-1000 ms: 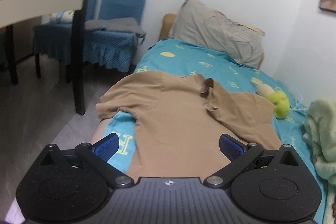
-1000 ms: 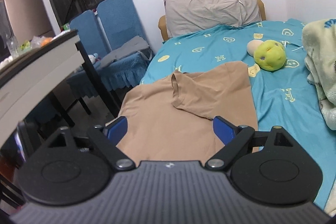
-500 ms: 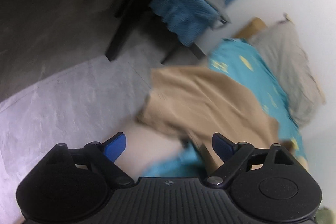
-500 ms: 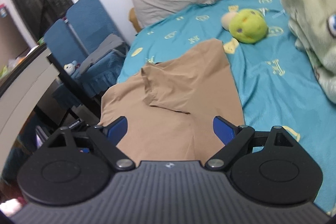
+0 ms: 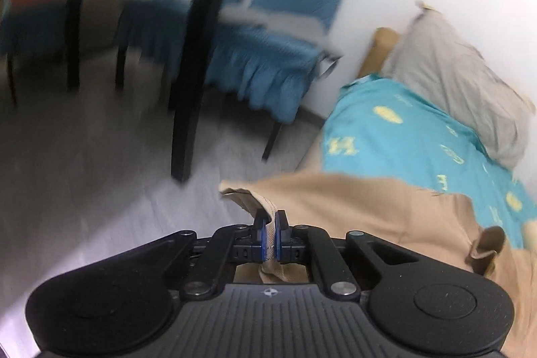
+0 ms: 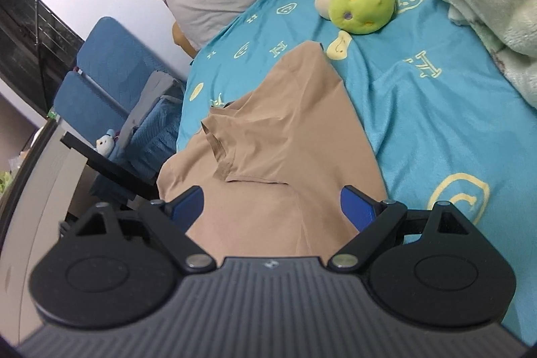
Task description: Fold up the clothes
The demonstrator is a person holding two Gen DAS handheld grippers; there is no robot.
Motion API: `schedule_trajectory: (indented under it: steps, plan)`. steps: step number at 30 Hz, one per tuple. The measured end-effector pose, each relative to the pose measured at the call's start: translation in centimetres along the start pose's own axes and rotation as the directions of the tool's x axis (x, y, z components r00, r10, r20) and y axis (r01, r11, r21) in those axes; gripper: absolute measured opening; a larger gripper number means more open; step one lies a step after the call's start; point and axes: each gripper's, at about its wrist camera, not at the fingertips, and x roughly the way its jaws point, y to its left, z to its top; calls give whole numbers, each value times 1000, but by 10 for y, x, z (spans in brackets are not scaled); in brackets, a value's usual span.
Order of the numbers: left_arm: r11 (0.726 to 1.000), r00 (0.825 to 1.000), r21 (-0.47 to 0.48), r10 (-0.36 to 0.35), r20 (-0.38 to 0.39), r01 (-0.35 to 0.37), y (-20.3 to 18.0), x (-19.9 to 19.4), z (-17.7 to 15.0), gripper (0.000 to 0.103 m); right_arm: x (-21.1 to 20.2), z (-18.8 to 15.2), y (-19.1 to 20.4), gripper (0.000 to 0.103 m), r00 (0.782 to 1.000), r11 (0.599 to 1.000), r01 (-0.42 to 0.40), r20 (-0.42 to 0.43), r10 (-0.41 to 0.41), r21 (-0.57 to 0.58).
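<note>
The left gripper (image 5: 268, 232) has just closed on the tan shirt's (image 5: 352, 207) sleeve hem (apparently, given blur).

Left gripper (image 5: 270, 232) tilted downward with jaws just closed, blue pads (image 5: 263, 235) pinching a fold of tan cloth, while right gripper (image 6: 272, 207) pointed downward, rolled sideways, jaws wide apart, gripping nothing.
</note>
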Motion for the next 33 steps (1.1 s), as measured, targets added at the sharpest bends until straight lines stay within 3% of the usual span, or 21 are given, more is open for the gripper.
schedule_trajectory:
  steps: [3,8,13,17,20,22,24,25,28,33]
  plan:
    - [982,998,190,-18,67,4,-42,-22,19,5,-9,1,-2,90,1000,1000,9,14,-9,5]
    - [894,982,439,-149,112,85,-138,-58,30,5,-19,7,-13,90,999,998,51,12,-52,37]
    - [760,955,616,-294,41,207,-247,-74,-2,5,-26,14,-32,90,998,993,62,27,-65,101]
    - [699,946,664,-323,-38,266,-301,-60,-49,5,-30,19,-49,90,996,987,69,51,-77,144]
    - [706,944,645,-319,-80,293,-309,-40,-73,7,-28,21,-62,90,988,980,114,83,-129,161]
    - [723,941,615,-321,-104,315,-308,-32,-83,15,-24,22,-68,90,989,977,113,72,-127,178]
    - [753,934,560,-334,-125,345,-301,-33,-84,43,-21,23,-66,90,991,984,97,74,-110,151]
    - [758,934,555,-338,-116,343,-295,-40,-84,63,-20,23,-64,90,992,986,90,76,-101,138]
    - [760,936,565,-346,-70,323,-275,-66,-80,84,-20,23,-57,90,993,994,70,84,-78,88]
    - [783,941,539,-333,-60,311,-217,-135,-77,90,-30,19,-44,90,992,999,25,127,-28,27]
